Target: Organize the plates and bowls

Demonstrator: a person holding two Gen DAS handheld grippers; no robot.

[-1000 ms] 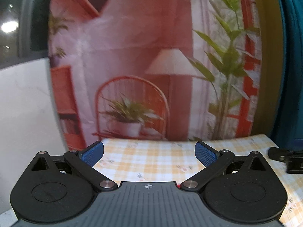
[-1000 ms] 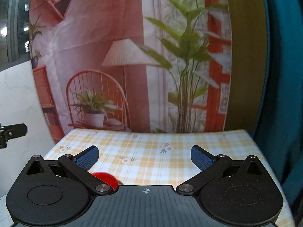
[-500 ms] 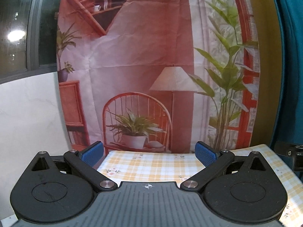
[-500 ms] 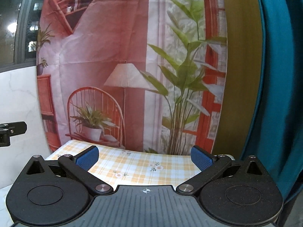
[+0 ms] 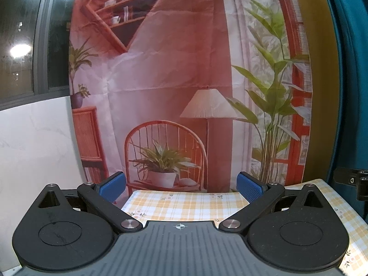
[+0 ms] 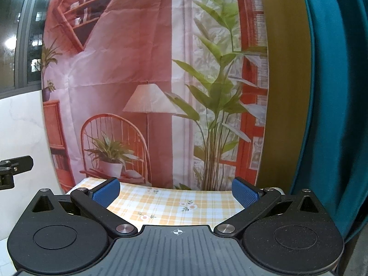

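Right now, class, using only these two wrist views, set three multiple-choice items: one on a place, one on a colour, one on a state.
1. Where does the tablecloth lie relative to the left gripper?
A. ahead, beneath the open fingers
B. draped over the gripper
C. hanging on the window

2. What colour are the right gripper's finger pads?
A. red
B. blue
C. green

3. What state is the right gripper in?
A. shut on a plate
B. shut on nothing
C. open, holding nothing

Answers: 1 A, the yellow checked cloth shows between and beyond the fingers; 2 B, both pads are blue; 3 C, the pads stand wide apart with only cloth and the printed backdrop between them.
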